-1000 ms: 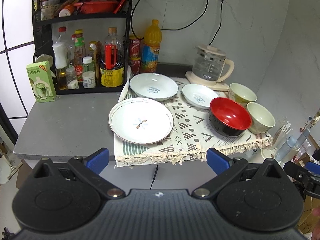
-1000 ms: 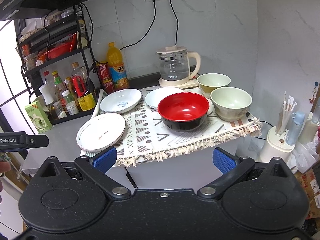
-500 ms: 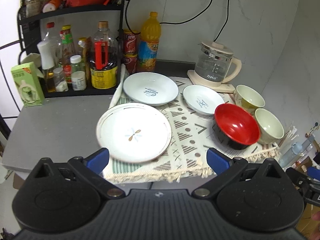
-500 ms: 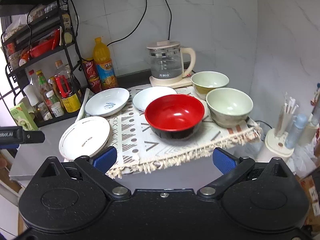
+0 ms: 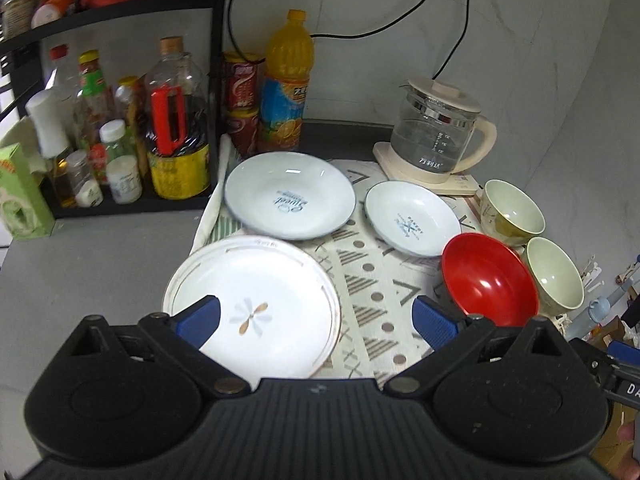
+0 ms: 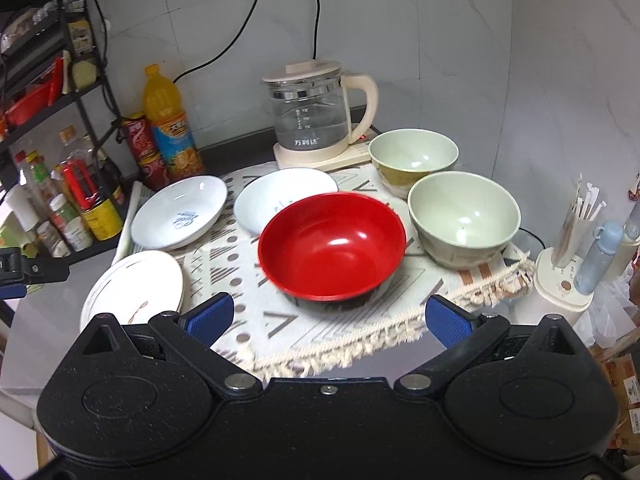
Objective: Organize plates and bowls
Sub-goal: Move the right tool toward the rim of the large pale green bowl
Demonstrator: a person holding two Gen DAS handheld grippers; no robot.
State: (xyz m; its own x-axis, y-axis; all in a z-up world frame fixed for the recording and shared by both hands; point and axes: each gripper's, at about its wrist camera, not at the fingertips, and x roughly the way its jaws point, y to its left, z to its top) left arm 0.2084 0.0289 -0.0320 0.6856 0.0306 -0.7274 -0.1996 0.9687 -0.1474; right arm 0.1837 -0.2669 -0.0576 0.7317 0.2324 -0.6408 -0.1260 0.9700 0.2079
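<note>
On a patterned cloth [image 5: 376,280] lie a flat white plate with a flower mark [image 5: 256,300], a deep white plate [image 5: 290,194] and a small white dish [image 5: 412,218]. A red bowl [image 5: 488,284] [image 6: 332,246] stands at the right, with two pale green bowls [image 6: 464,216] [image 6: 414,158] beside it. My left gripper [image 5: 316,320] is open, just over the near edge of the flower plate [image 6: 132,290]. My right gripper [image 6: 328,318] is open in front of the red bowl. Neither holds anything.
A glass kettle [image 5: 436,136] on its base stands at the back. A black rack [image 5: 120,128] with bottles and jars fills the left, with an orange juice bottle [image 5: 286,88] and cans beside it. A holder with straws [image 6: 568,272] stands off the counter's right edge.
Both grippers have moved forward toward the counter; the dishes look larger. The left one now reaches over the flower plate's near edge, the right one nears the red bowl. Both remain open.
</note>
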